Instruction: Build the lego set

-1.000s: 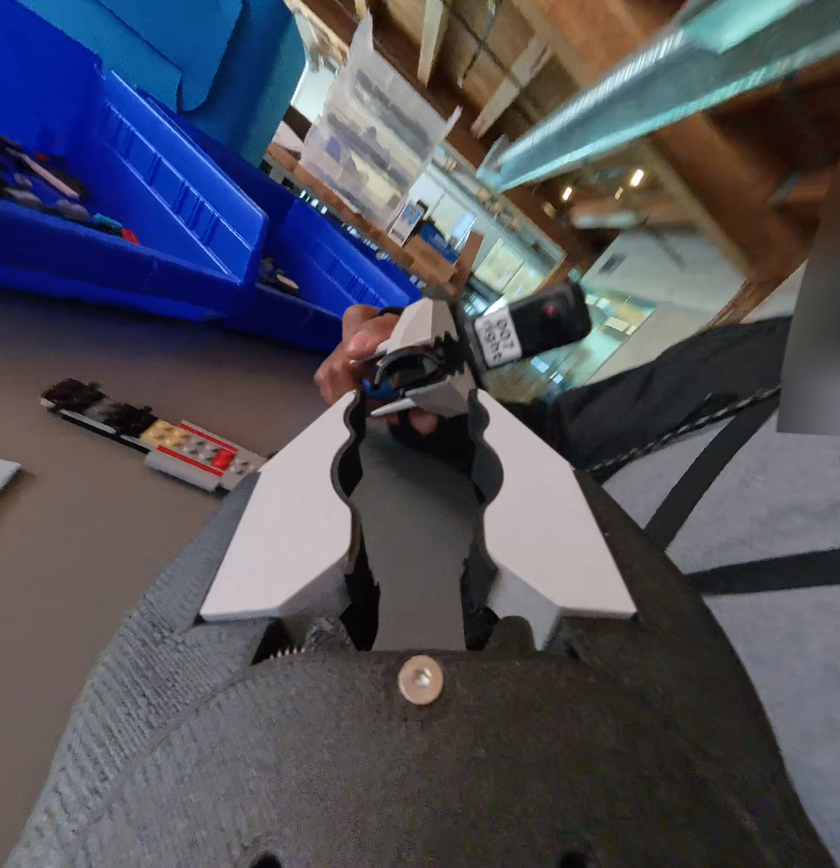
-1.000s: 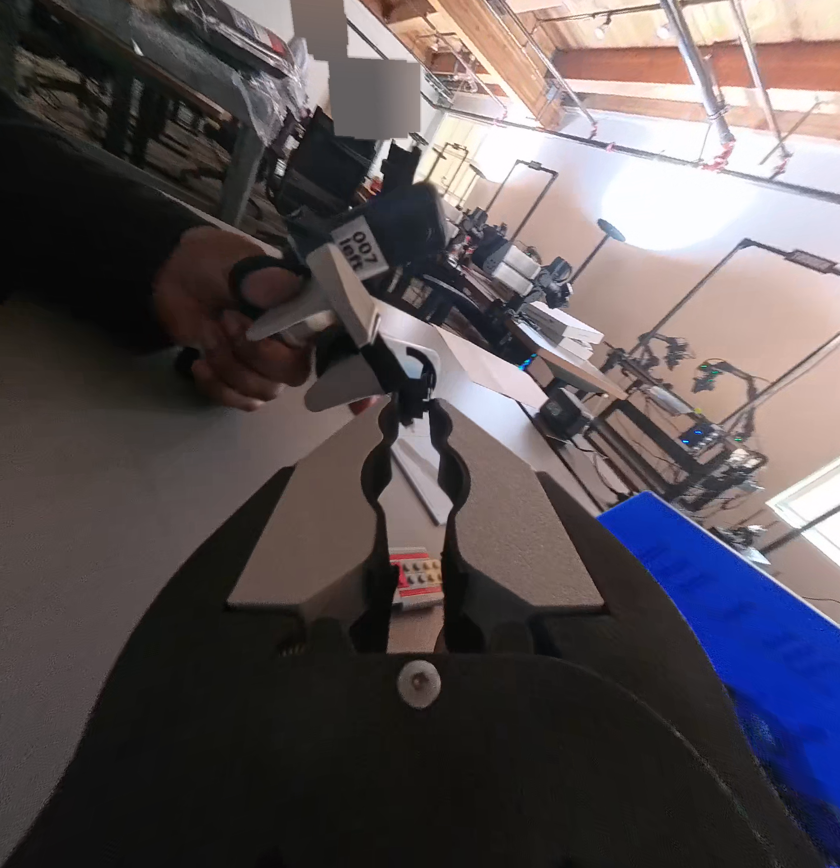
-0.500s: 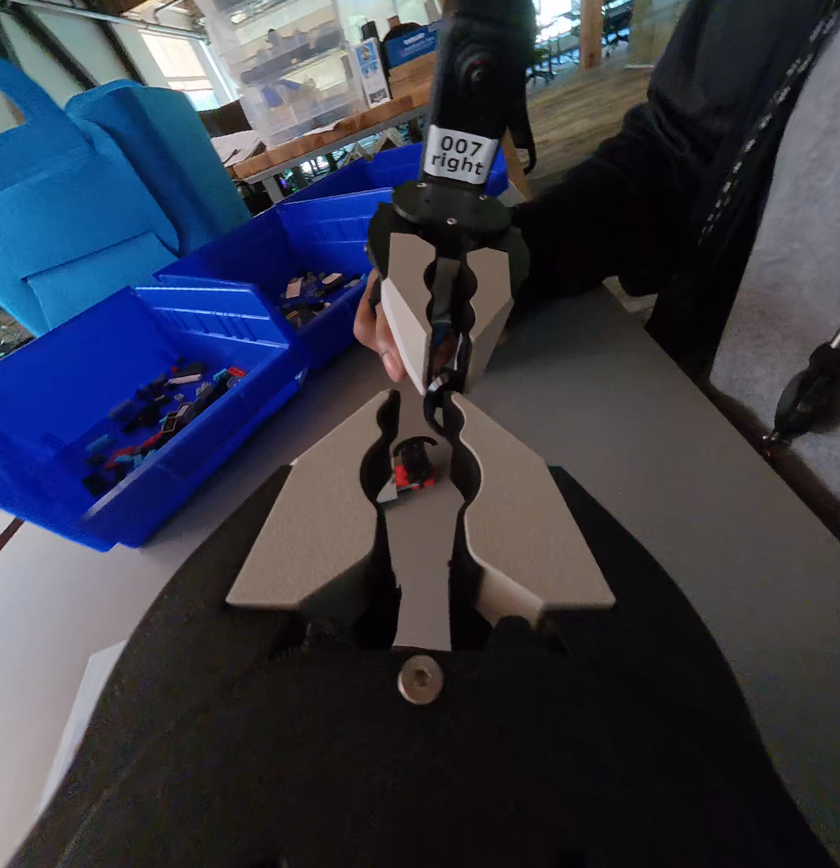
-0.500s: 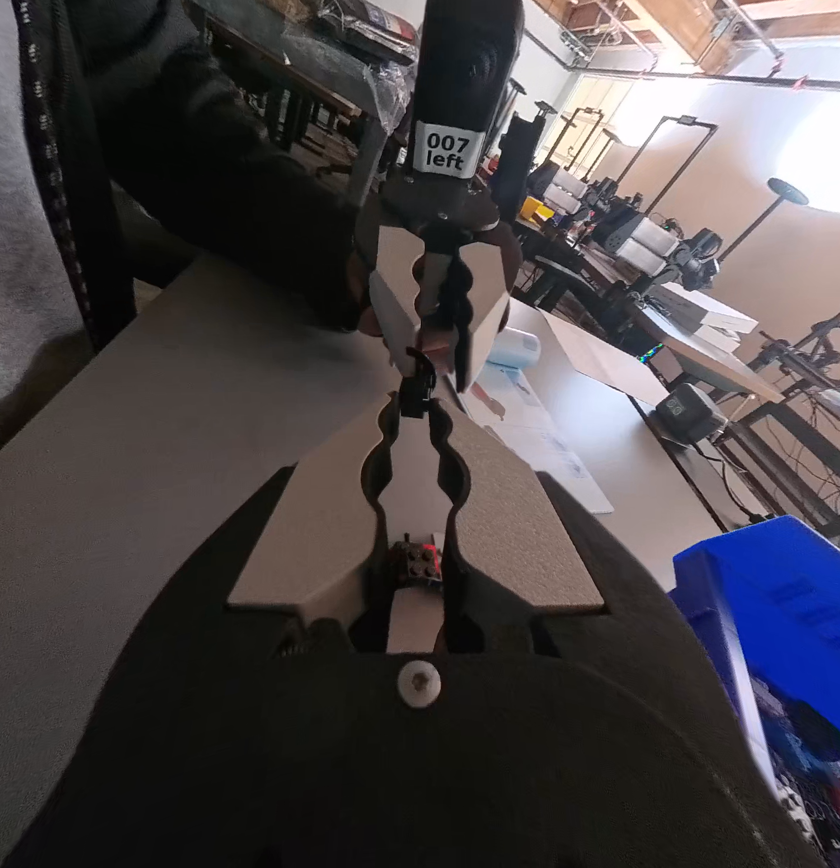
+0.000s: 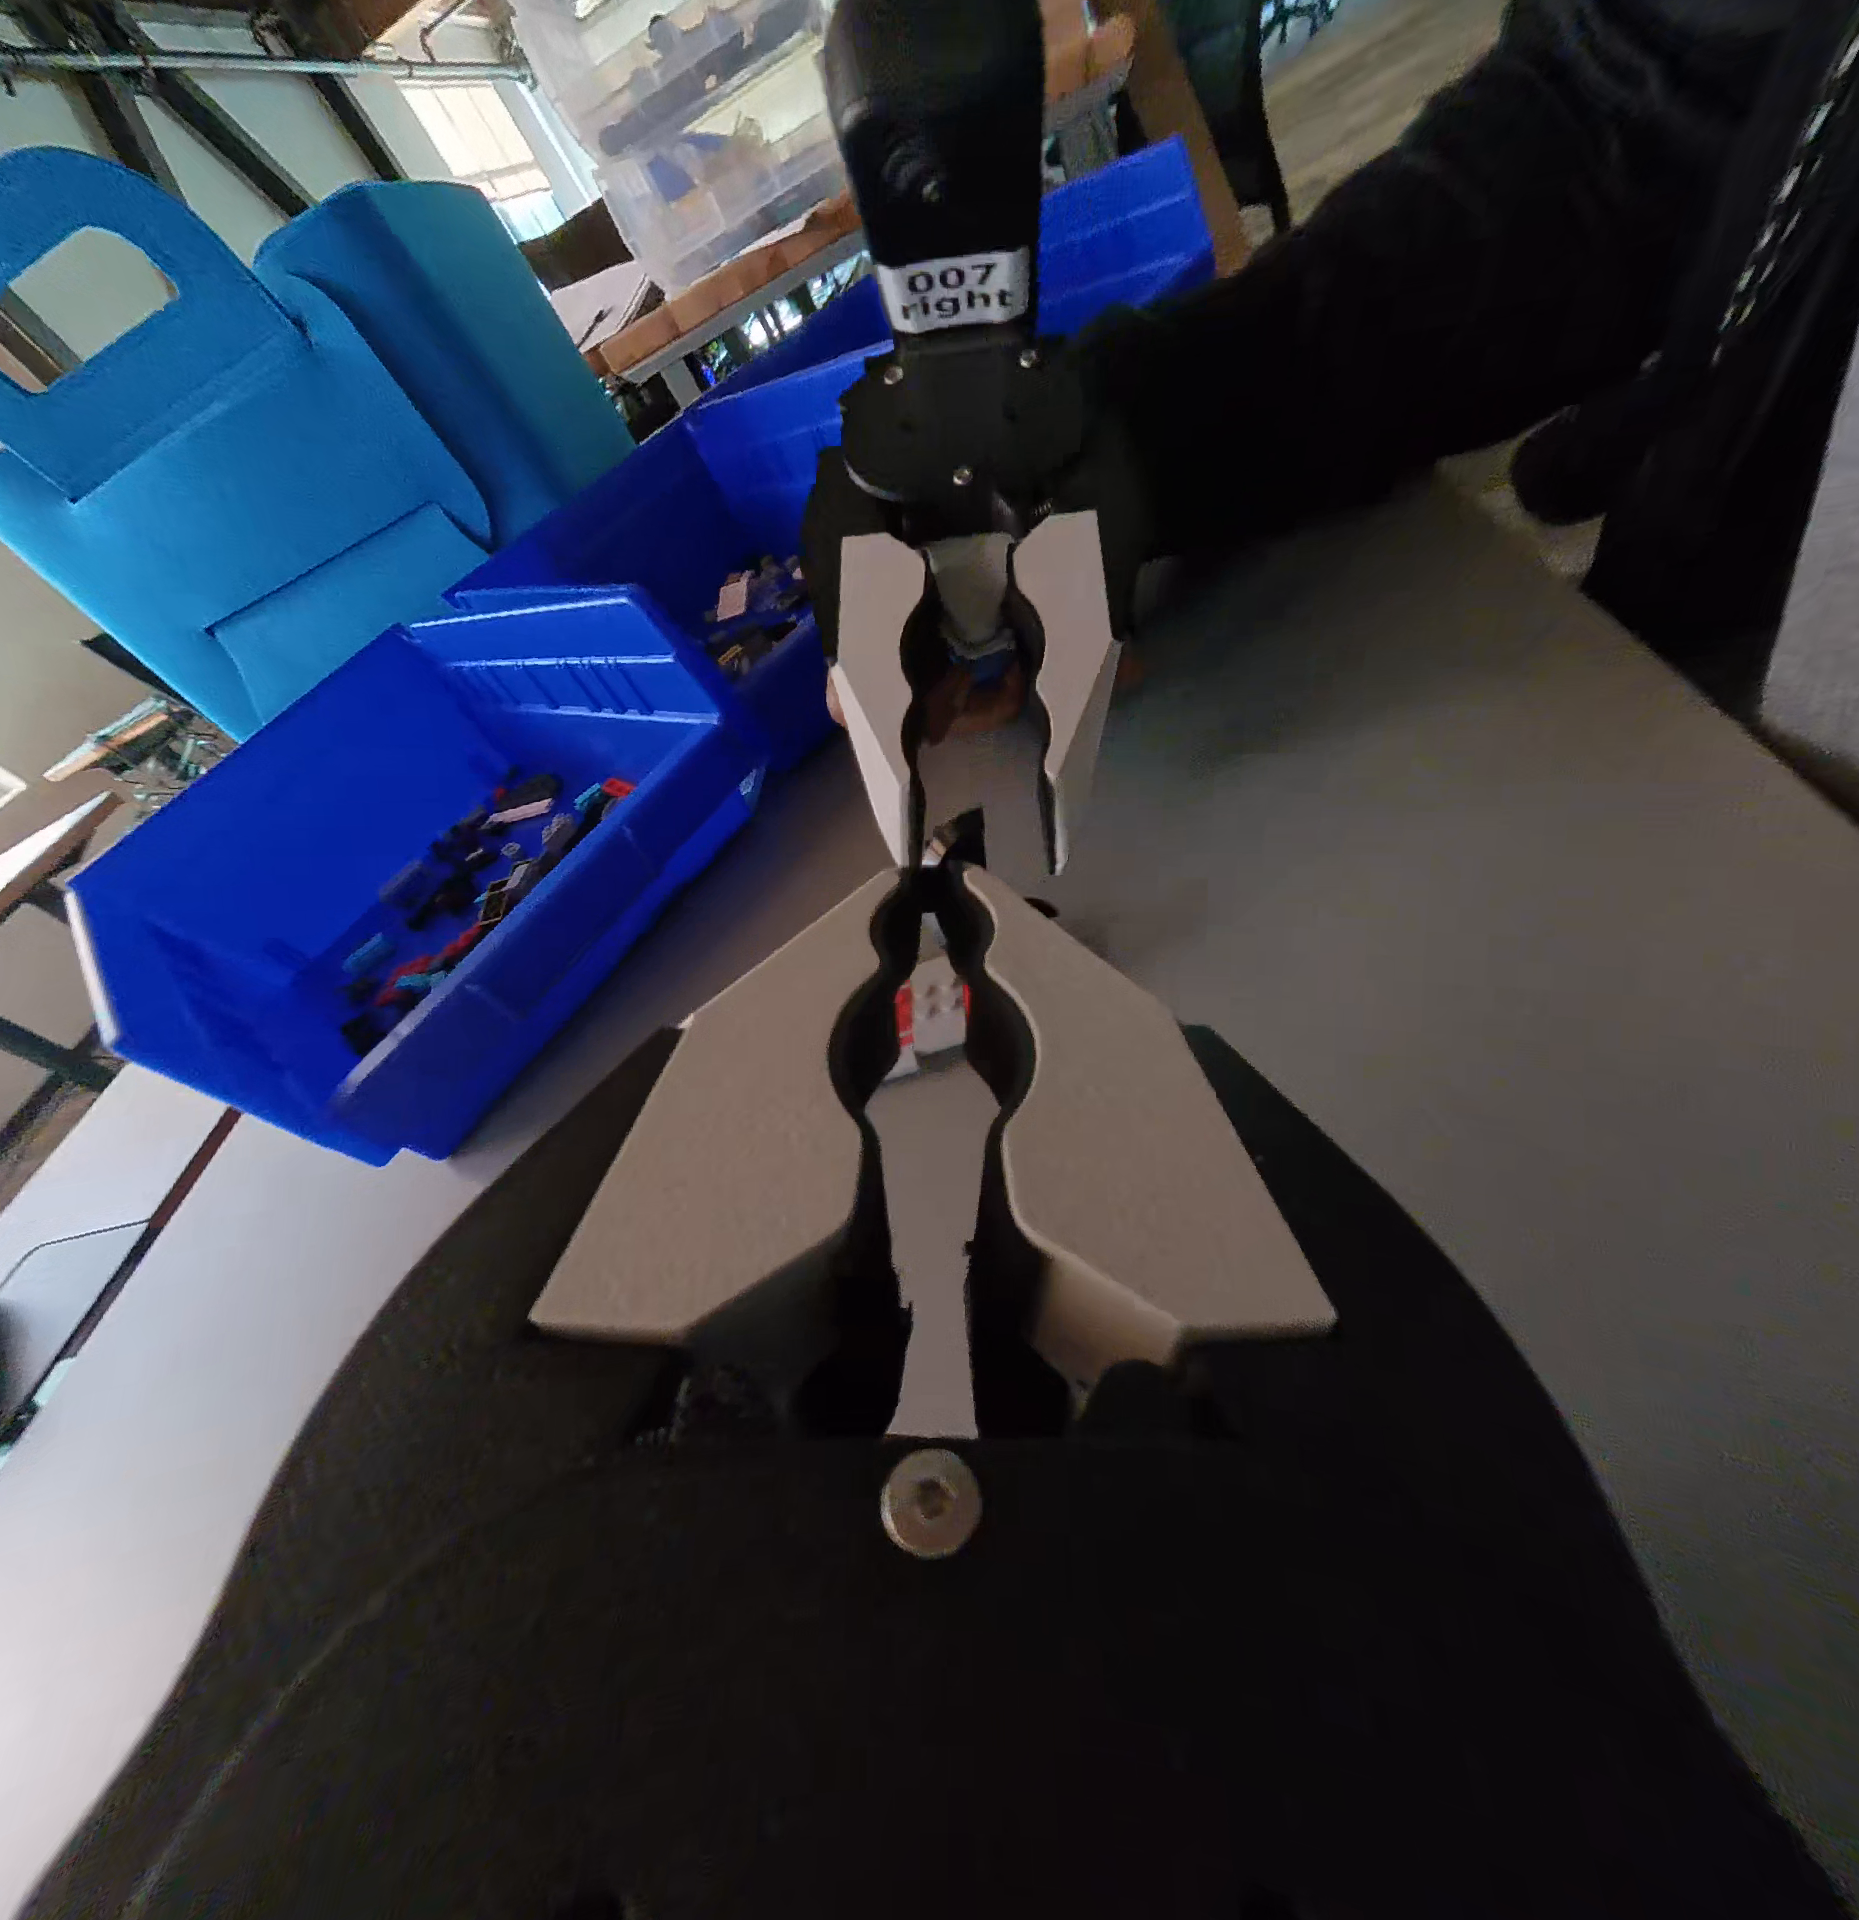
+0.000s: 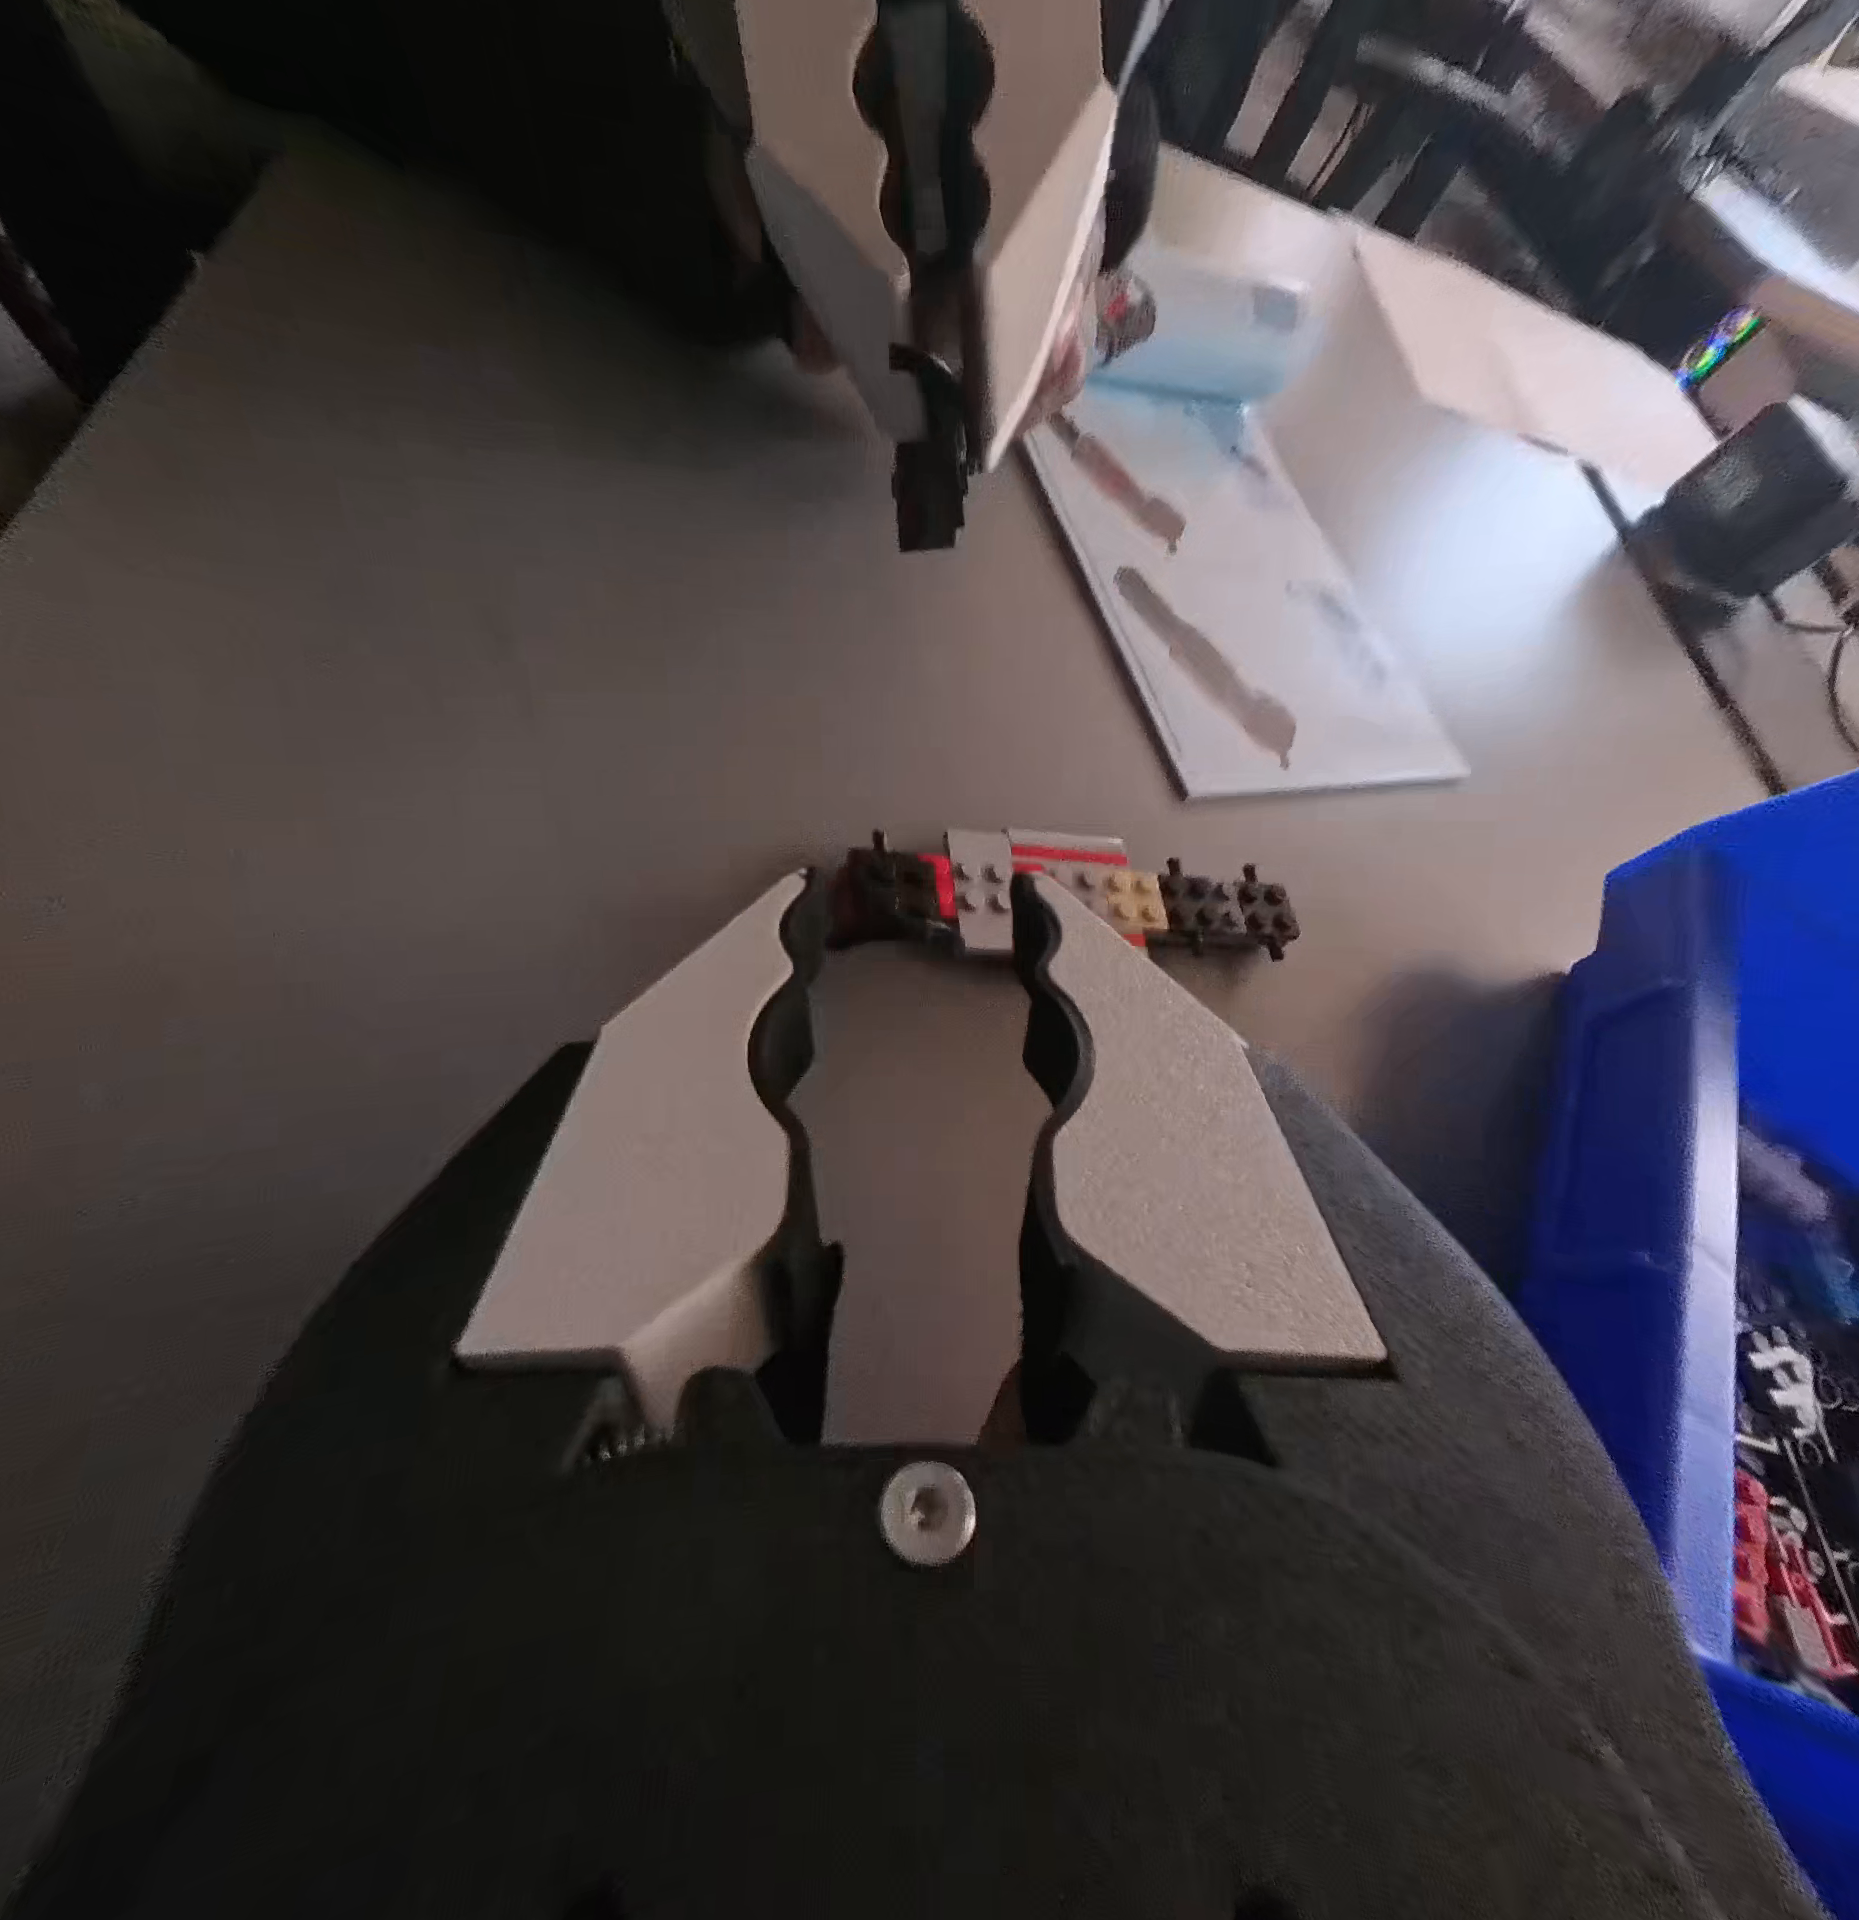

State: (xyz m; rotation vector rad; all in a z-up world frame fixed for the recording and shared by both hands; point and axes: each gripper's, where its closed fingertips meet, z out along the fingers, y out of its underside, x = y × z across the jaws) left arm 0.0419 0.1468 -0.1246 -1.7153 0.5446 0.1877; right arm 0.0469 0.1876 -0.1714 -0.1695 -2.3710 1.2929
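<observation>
A long, flat lego build point(image 6: 1070, 896) of black, red, grey and tan plates lies on the grey table point(image 6: 385, 727). My right gripper point(image 6: 917, 894) is open and low, with its tips at the near edge of the build's left part. My left gripper point(image 6: 940, 431) hangs above it, shut on a small black lego piece point(image 6: 930, 499) that sticks out below its tips. In the left wrist view my left gripper point(image 5: 930, 883) pinches the black piece point(image 5: 937, 904). The open right gripper point(image 5: 972, 847) faces it, and a bit of the build point(image 5: 930, 1013) shows between my fingers.
Two blue bins of loose pieces point(image 5: 416, 831) point(image 5: 779, 468) stand at the table's far side; one shows at the right wrist view's right edge point(image 6: 1735, 1039). An instruction booklet point(image 6: 1268, 644), an open white box point(image 6: 1476, 395) and a light-blue pack point(image 6: 1195, 332) lie beyond the build.
The right gripper has opened, left the black piece and dropped to the build on the table. The left gripper keeps hold of the black piece above it.
</observation>
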